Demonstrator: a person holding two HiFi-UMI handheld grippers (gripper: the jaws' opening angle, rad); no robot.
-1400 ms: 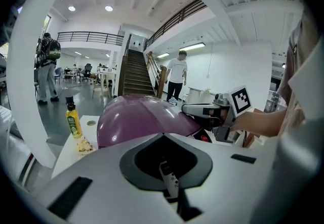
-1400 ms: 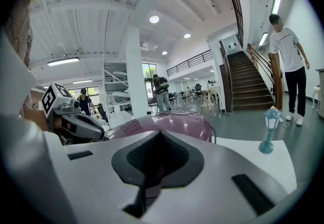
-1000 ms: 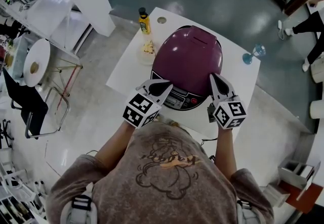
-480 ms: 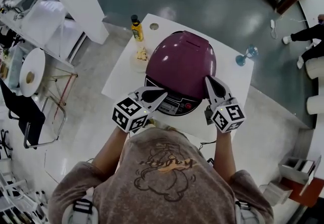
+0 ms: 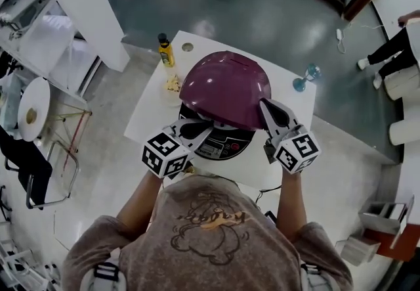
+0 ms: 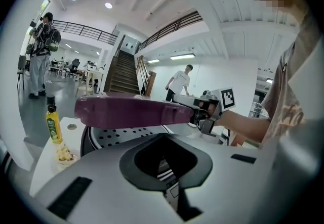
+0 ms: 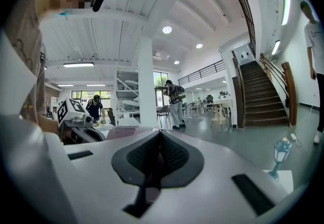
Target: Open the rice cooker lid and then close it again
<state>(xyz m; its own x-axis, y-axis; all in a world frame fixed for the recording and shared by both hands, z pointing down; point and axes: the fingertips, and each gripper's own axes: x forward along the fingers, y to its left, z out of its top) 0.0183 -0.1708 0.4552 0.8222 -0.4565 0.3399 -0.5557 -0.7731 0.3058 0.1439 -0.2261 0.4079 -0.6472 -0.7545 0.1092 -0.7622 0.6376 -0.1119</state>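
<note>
The rice cooker stands on a white table (image 5: 292, 152), its purple lid (image 5: 226, 86) raised part way. In the left gripper view the lid (image 6: 126, 109) hangs above the perforated inner plate (image 6: 126, 137). My right gripper (image 5: 263, 105) is shut with nothing between its jaws, and its tip rests against the lid's front right edge. The lid (image 7: 124, 132) shows pink just past its jaws (image 7: 159, 134). My left gripper (image 5: 205, 127) looks shut and empty. It sits at the cooker's front left, beside the control panel (image 5: 223, 146).
A yellow bottle (image 5: 165, 52) and a small dish of food (image 5: 173, 83) stand at the table's far left. A blue stemmed glass (image 5: 303, 79) stands on the table's far right corner. A chair (image 5: 39, 165) is to the left. People stand further off, near the stairs.
The lid has gone from closed to part-way open. The right gripper has risen with the lid's front edge. The left gripper has stayed at the cooker's front left.
</note>
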